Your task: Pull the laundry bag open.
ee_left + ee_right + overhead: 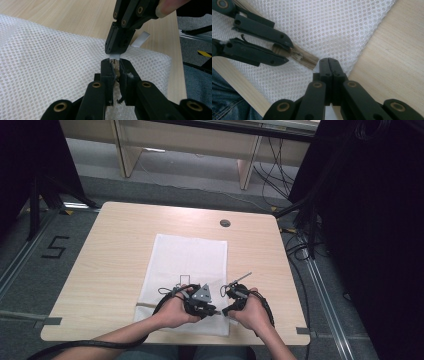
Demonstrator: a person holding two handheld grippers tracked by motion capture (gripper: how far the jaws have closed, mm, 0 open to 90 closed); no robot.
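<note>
Black jaws of the left gripper (115,65) clamp a tan wooden stick (303,58) that lies on the white mesh (45,62) at the near edge of the table (115,245). Right gripper (329,63) has its jaws fully closed on a thin white strip (140,40), tip just beside the stick's end. Both hands (175,312) sit close together over the mesh's near edge
</note>
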